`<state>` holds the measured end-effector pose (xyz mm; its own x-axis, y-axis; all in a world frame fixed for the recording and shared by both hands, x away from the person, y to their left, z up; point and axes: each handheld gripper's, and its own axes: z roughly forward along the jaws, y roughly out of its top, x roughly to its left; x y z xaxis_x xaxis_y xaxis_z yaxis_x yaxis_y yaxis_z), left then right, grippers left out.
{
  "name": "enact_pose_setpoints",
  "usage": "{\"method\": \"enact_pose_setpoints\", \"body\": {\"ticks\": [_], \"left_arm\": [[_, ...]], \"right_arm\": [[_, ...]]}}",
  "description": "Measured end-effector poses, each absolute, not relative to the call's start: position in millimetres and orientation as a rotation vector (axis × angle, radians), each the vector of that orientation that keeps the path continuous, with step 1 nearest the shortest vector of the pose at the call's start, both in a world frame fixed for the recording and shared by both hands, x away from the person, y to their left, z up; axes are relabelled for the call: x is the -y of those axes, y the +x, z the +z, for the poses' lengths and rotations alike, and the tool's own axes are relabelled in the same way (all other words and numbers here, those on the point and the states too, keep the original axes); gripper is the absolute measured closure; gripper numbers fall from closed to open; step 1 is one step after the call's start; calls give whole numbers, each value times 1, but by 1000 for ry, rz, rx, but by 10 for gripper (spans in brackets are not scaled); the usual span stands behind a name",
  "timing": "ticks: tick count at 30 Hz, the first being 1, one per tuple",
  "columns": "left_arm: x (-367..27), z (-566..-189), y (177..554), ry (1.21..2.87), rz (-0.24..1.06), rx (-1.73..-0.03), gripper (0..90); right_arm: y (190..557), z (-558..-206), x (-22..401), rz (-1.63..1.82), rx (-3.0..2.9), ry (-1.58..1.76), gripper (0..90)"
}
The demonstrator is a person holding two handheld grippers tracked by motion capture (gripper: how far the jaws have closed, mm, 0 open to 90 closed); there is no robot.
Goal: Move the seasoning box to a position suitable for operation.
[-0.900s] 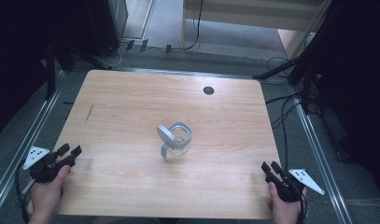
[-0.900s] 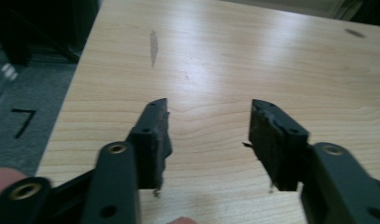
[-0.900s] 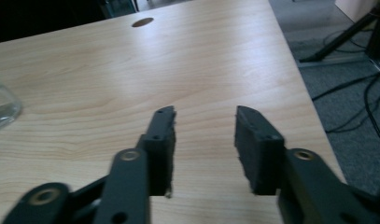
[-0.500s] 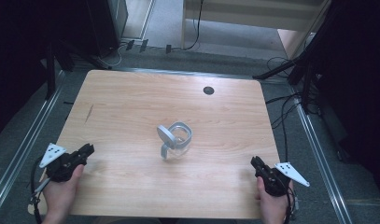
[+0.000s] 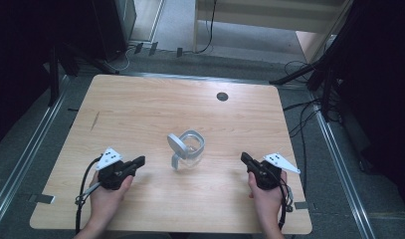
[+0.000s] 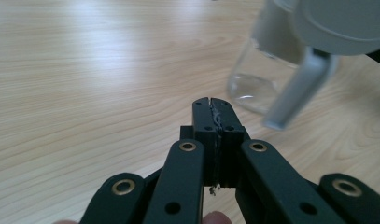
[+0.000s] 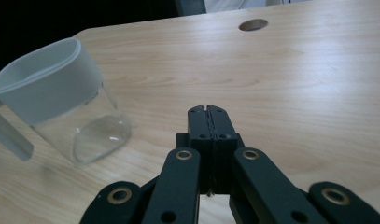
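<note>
Clear glass jug w/ grey plastic rim, lid and handle [image 5: 186, 151] stands mid light-wood table [image 5: 140, 109], between both tools. Left gripper [image 5: 139, 161] and right gripper [image 5: 245, 158]: jaws pressed together, empty, aimed inward, apparently staged for approach.

On the table [image 5: 140, 114] a jug [image 5: 189, 149] stands near the middle, its lid [image 5: 175, 144] and handle [image 5: 176, 160] on its left, toward me. My left gripper [image 5: 139, 161] sits left of the jug, my right gripper [image 5: 244, 157] to its right, both on my side of it and apart from it. A round hole [image 5: 222, 96] lies behind the jug, near the far edge.
</note>
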<state>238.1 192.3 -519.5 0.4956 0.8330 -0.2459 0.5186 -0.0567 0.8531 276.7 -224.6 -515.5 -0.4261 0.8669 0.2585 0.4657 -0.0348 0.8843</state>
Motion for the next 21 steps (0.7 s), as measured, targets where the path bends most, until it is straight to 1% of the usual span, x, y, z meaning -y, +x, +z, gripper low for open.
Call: {"method": "enact_pose_setpoints", "body": {"ticks": [2,3,9,15,21], "left_arm": [[-187,-519,239,1726,382,-1146,900],[-175,-518,239,1748,362,-1114,900],[-145,-518,238,1807,328,-1048,900],[-130,-519,235,1828,307,-1008,900],[-120,-522,238,1853,292,-985,900]], "right_arm": [[283,-515,217,1439,-1887,1381,900],[286,-514,213,1438,-1890,1375,900],[304,-515,185,1469,-1926,1366,900],[317,-519,156,1470,-1984,1342,900],[330,-516,139,1486,-2012,1317,900]]}}
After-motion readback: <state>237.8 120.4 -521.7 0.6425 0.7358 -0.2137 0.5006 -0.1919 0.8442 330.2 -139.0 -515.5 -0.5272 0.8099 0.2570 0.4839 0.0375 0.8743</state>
